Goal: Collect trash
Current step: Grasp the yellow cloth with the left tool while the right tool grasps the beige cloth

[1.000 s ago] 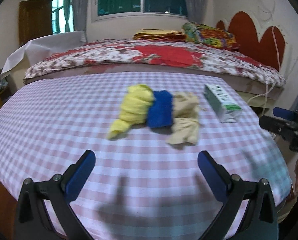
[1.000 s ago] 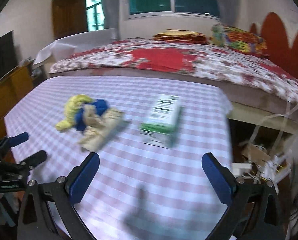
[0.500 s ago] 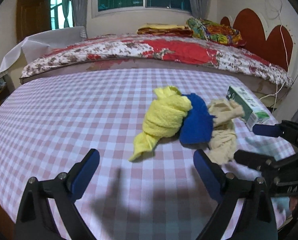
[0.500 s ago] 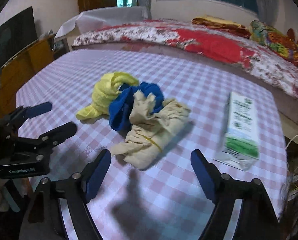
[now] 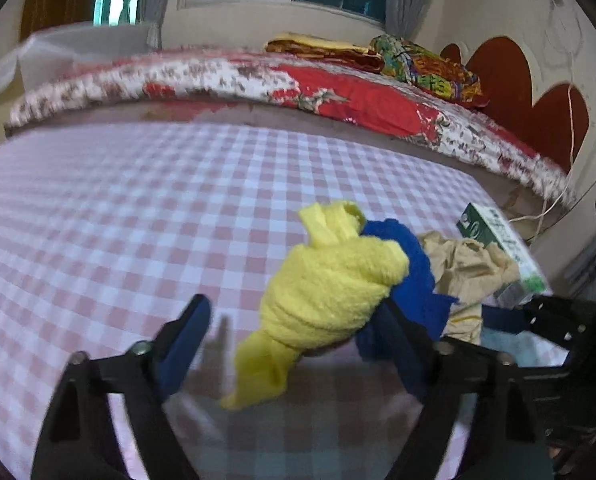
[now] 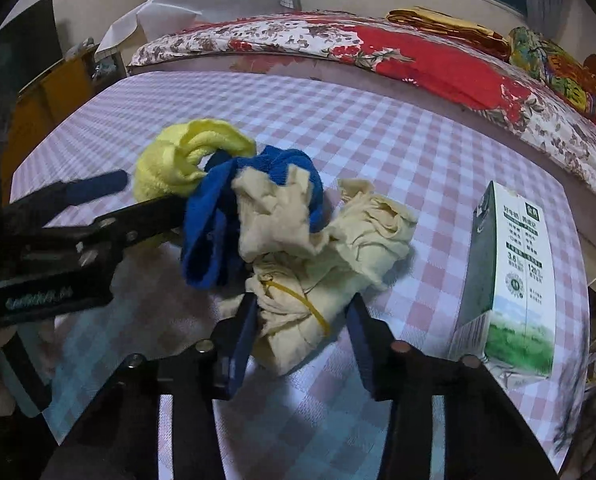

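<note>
Here, three bundled cloths lie touching on the checked tabletop (image 6: 378,120): one yellow cloth (image 5: 330,288), one blue cloth (image 6: 213,224) beside it, one beige cloth (image 6: 298,292) next, with one milk carton (image 6: 510,280) just beyond the beige. The left gripper (image 5: 293,340) has been closing, jaws astride the yellow cloth, its left pad still clear. The right gripper (image 6: 302,320), also closing, grips the beige cloth.

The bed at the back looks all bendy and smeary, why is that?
Left wrist view: the fisheye lens curves the bed, and its left end is smeared by motion blur. Right wrist view: the bed curves the same way but looks sharper; the blur there is mostly at the dark rounded edges of the picture.
</note>
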{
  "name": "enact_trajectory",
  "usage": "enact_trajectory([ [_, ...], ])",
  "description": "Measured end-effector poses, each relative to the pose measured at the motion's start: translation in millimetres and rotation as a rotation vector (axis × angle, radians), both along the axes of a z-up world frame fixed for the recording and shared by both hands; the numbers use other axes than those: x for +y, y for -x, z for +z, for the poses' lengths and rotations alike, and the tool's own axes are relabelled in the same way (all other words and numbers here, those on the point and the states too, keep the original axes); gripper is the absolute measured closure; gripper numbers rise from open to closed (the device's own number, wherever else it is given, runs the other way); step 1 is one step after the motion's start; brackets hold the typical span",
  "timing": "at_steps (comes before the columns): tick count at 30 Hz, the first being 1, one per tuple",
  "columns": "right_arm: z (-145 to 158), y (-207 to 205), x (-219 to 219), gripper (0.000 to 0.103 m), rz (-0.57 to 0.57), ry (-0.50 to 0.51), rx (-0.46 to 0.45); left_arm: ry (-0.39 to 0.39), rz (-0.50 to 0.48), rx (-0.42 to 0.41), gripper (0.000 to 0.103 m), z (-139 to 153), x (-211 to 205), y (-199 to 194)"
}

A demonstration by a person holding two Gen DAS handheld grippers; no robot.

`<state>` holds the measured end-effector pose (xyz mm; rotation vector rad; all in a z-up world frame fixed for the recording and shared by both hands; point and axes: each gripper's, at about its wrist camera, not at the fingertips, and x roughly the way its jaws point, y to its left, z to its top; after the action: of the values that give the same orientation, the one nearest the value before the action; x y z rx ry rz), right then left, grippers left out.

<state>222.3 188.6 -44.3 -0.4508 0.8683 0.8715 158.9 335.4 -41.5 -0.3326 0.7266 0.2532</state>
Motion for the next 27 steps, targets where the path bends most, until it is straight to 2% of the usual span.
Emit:
enact_trajectory([
  [1,1.4,0.2,0.0,0.068,0.000,-0.001,-0.006,0.028,-0.008,-0.006,0.040,-1.1,1.9,-0.6],
  [2,3.6,-0.4,-1.0,0.072,-0.001,-0.006,-0.009,0.049,-0.016,-0.011,0.045,-0.9,3.0,-0.4],
  [4,7.4,-1.0,-3.7,0.076,-0.002,-0.020,-0.011,0.044,-0.010,-0.025,0.051,3.3,2.1,2.1],
  [6,10.8,-0.1,-6.7,0.080,-0.002,-0.026,-0.021,0.038,0.000,-0.048,0.052,8.8,2.2,7.4],
  [10,16.2,5.5,-11.8,0.082,0.002,-0.043,-0.028,-0.003,0.022,-0.077,0.053,20.5,1.9,19.1],
  [18,30.2,20.0,-27.2,0.086,0.001,-0.086,-0.059,-0.034,0.022,-0.081,0.065,24.7,-6.5,38.6],
  [27,55.5,37.9,-55.9,0.087,0.015,-0.159,-0.129,-0.143,0.043,-0.124,0.066,42.6,-29.6,63.6],
])
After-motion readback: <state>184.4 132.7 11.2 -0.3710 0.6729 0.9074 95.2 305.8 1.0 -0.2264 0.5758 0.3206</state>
